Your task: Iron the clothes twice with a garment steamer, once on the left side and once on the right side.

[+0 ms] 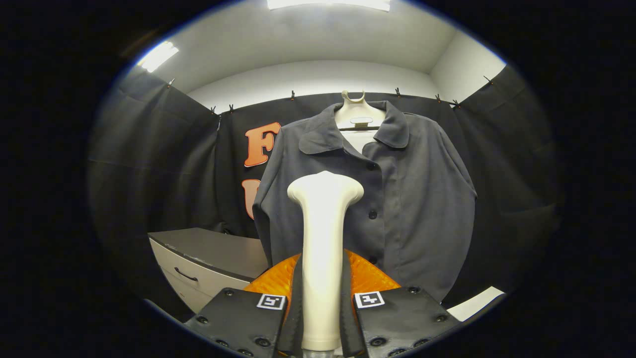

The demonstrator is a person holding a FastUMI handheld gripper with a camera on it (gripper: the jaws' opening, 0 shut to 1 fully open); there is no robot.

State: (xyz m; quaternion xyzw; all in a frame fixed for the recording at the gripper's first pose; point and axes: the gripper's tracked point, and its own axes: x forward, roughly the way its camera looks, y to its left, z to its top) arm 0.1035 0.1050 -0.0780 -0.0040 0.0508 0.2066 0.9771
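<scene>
A dark grey buttoned shirt (397,199) hangs on a white mannequin-style hanger (358,112) against the black cloth wall, straight ahead of me. My gripper (322,308) is shut on the handle of a cream-white garment steamer (324,233), which stands upright between the two fingers. The steamer's wide head (325,189) is level with the shirt's left chest, just left of the button line. I cannot tell whether the head touches the cloth. The lower middle of the shirt is hidden behind the steamer.
A grey-topped white cabinet with a drawer handle (208,263) stands low to the left of the shirt. A white surface edge (474,303) shows low on the right. Black cloth walls close in on both sides.
</scene>
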